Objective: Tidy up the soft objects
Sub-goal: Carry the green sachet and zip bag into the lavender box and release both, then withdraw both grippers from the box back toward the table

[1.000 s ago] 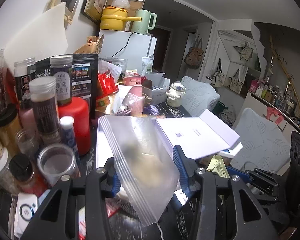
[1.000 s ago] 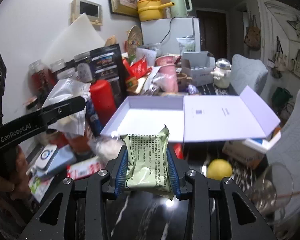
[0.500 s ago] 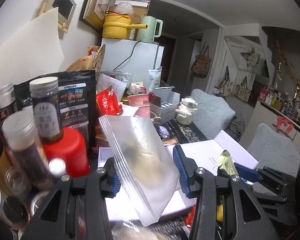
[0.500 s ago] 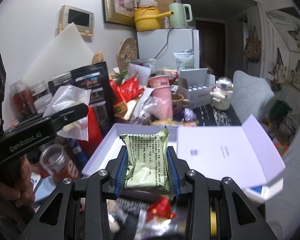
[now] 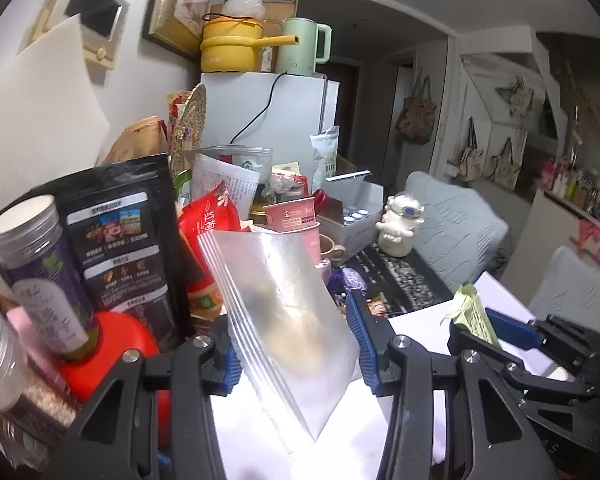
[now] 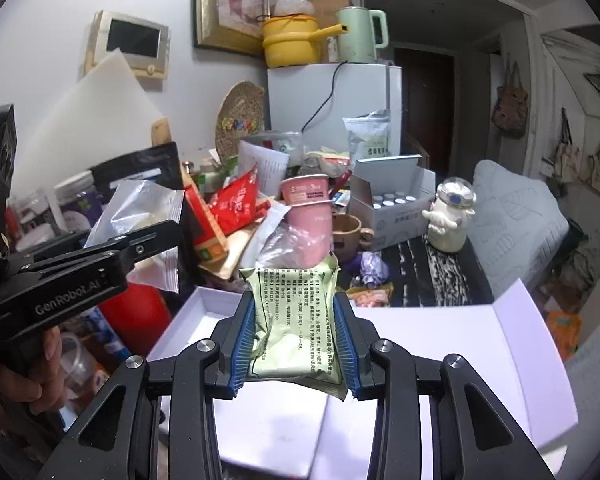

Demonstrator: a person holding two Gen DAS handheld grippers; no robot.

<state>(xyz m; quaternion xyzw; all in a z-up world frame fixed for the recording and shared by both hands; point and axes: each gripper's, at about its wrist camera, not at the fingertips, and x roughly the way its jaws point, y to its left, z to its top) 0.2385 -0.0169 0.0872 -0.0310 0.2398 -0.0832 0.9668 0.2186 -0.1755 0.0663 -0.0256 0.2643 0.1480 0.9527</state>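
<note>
Left gripper [image 5: 294,344] clamped on a clear plastic pouch [image 5: 288,320]; right gripper [image 6: 294,340] clamped on a green sachet [image 6: 296,320]. Both held above the open white box [image 6: 440,344].

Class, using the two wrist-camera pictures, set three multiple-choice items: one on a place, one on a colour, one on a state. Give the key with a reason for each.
1. Where does the yellow saucepan stand?
A. on top of the white fridge
B. inside the white box
C. on the grey cushion

2. What colour is the packet in the right claw?
A. red
B. pale green
C. black

3. What state is the left claw in?
A. wide open and empty
B. resting on the floor
C. shut on a clear plastic bag

Key: A, the saucepan sits beside the green kettle on the fridge top; B, the printed wrapper between the blue pads is pale green; C, both pads press the bag's sides.
</note>
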